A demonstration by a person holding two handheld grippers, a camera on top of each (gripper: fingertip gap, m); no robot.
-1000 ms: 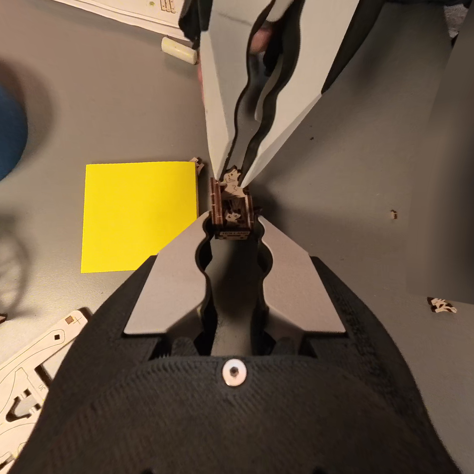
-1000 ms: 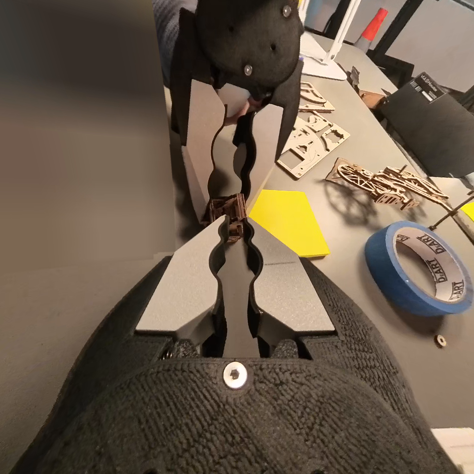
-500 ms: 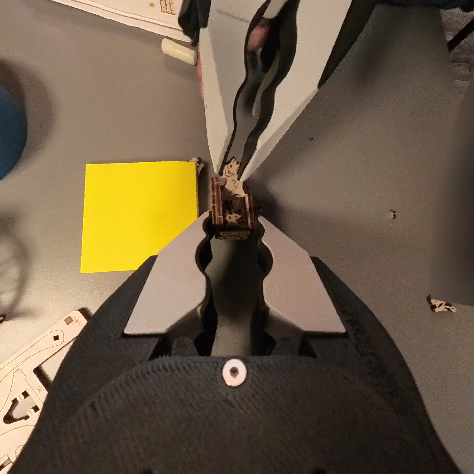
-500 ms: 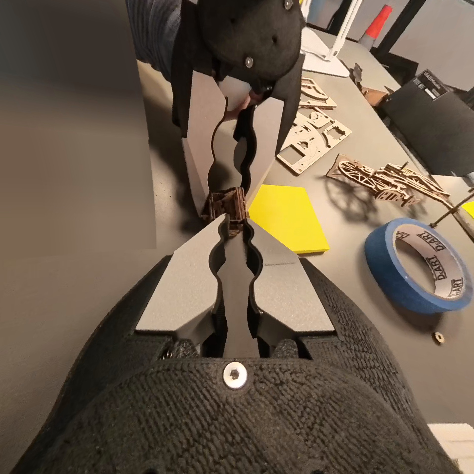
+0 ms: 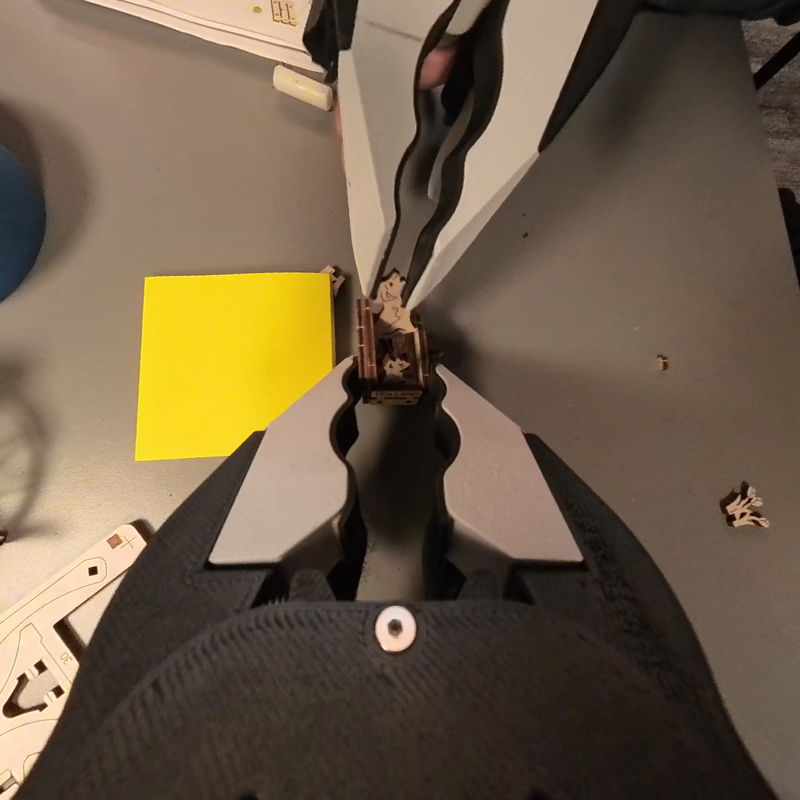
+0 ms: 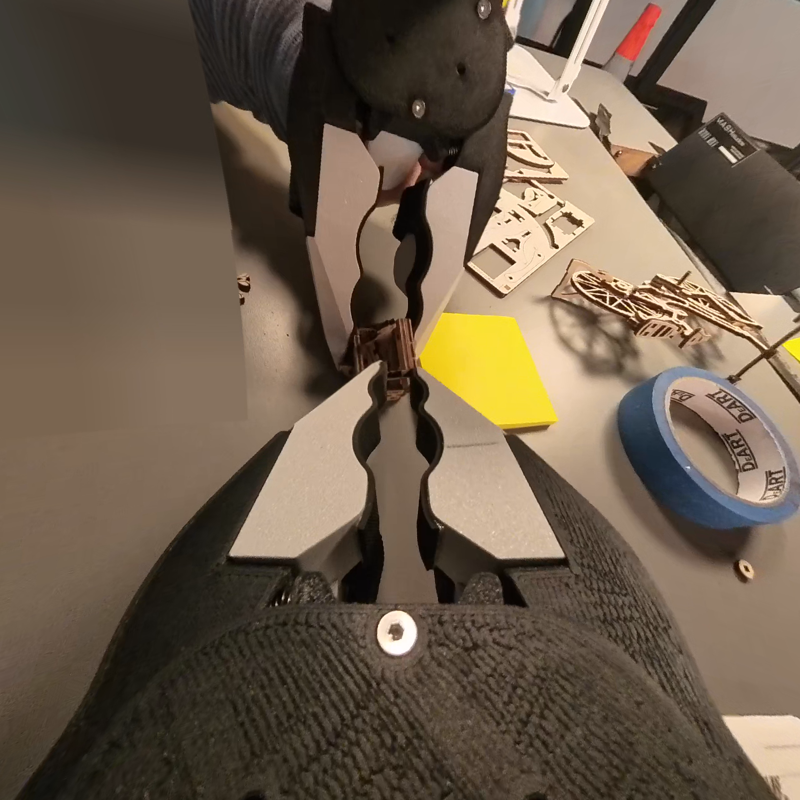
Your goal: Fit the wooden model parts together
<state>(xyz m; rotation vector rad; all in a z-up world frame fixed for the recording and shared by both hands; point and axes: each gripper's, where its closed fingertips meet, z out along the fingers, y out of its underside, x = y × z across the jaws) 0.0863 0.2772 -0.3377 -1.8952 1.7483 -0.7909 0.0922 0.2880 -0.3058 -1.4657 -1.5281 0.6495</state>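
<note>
Grey table top (image 5: 606,303) fills both views, with small wood bits lying on it. Right in the middle, the left gripper (image 5: 394,372) has its two grey fingers closed on a tiny dark wooden box (image 5: 391,359), one finger on each side. That box sits just beside the edge of a yellow paper pad (image 5: 236,368). From the far side, the right gripper (image 5: 391,294) comes down with its fingers almost together, pinching a small pale wooden figure (image 5: 391,303). The figure's lower end touches the open top of the box, and a second pale figure (image 5: 396,366) shows inside it.

From the right wrist view, the right gripper (image 6: 398,372) has only a thin gap at its tips, and the box (image 6: 381,346) is just past them, between the left gripper's fingers (image 6: 342,277).

A roll of blue tape (image 6: 710,450) lies flat off to one side. Behind it rests a built wooden model with spoked wheels (image 6: 649,303), and a flat wooden sheet with cut-out holes (image 6: 528,242). One more loose pale piece (image 5: 744,513) lies well apart from the box
</note>
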